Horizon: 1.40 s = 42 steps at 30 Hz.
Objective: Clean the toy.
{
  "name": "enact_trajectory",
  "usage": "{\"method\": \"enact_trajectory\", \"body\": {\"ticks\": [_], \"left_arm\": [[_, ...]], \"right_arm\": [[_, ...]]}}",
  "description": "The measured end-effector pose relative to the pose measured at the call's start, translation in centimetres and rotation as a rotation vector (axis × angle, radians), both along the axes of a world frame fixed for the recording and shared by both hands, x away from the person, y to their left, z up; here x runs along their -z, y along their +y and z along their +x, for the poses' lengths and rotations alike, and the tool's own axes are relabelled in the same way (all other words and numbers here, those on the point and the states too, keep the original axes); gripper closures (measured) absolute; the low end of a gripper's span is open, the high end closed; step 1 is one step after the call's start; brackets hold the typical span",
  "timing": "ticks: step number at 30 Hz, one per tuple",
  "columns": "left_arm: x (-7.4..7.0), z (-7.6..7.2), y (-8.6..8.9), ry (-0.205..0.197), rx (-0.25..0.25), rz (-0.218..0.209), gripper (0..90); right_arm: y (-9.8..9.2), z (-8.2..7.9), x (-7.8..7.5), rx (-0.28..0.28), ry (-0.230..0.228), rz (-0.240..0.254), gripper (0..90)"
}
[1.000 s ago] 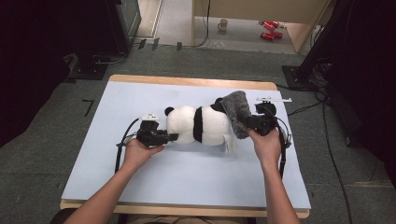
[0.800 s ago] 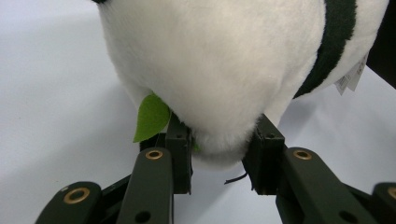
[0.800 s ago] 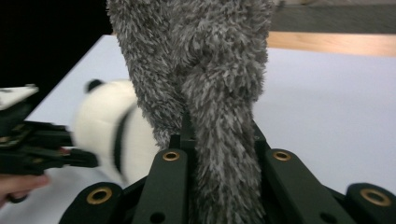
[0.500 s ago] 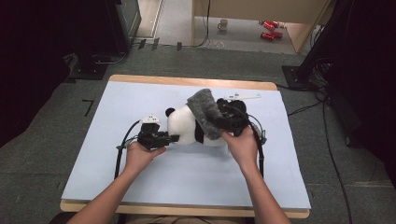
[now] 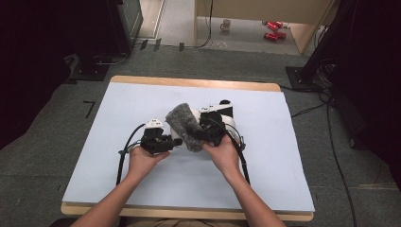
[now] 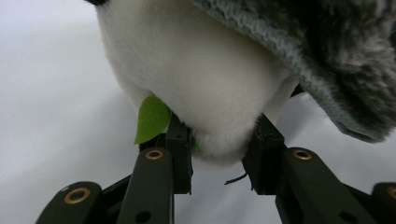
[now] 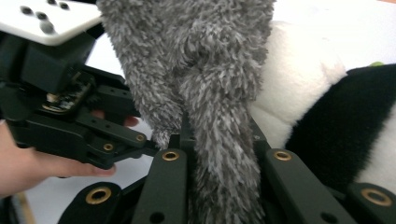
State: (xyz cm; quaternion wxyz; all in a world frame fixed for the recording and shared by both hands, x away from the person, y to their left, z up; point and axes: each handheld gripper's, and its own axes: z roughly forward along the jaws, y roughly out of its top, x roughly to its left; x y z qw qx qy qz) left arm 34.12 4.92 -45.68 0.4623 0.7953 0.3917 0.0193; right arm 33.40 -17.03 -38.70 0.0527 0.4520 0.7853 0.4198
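The plush panda (image 5: 222, 118) lies mid-table, its white snout (image 6: 219, 140) clenched in the left gripper (image 5: 165, 142); the right gripper (image 5: 201, 135) grips the grey furry hat (image 5: 184, 125), drawn partly over the head; seating it fully looks left to do.

The plush panda (image 5: 226, 118) lies on the tabletop (image 5: 283, 156), near its middle. The fuzzy hat (image 5: 185, 126) rests over the panda's left end, between the two claws. The left claw (image 5: 171, 142) sits just left of the hat, clamped on the panda's end. The right claw (image 5: 201, 135) sits just right of the hat, clamped on it, in front of the panda's body. A leaf (image 6: 152, 119) lies beside the left claw, against the panda. Behind the tabletop, a mug (image 5: 226, 24) and cans (image 5: 270, 30) stand on the floor.
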Motion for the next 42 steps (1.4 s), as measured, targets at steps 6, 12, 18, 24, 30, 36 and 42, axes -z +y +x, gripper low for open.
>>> {"method": "enact_trajectory", "body": {"ticks": [6,12,18,24,30,36,42], "left_arm": [[0.1,0.2,0.1,0.001,0.0,0.011,67.2],[0.2,1.0,0.4,0.017,0.002,-0.007,67.2],[0.1,2.2,0.9,0.059,0.028,-0.021,67.3],[0.0,3.0,1.0,0.071,0.045,-0.02,67.3],[0.0,3.4,1.1,0.083,0.056,-0.025,67.3],[0.1,3.8,1.5,0.108,0.07,-0.03,67.5],[0.2,4.0,1.7,0.105,0.08,-0.028,67.6]], "right_arm": [[-0.8,0.4,0.3,0.015,-0.014,-0.046,77.4],[-2.5,0.6,0.1,0.065,-0.009,-0.057,77.5],[-5.9,0.6,-0.8,0.135,-0.011,-0.011,77.6],[-9.3,0.4,-1.1,0.224,-0.006,0.025,77.6],[-11.0,0.5,-0.5,0.273,0.002,0.041,77.5],[-12.8,0.7,0.7,0.319,0.04,0.052,77.5],[-13.3,1.0,1.5,0.336,0.074,0.034,77.6]]}}
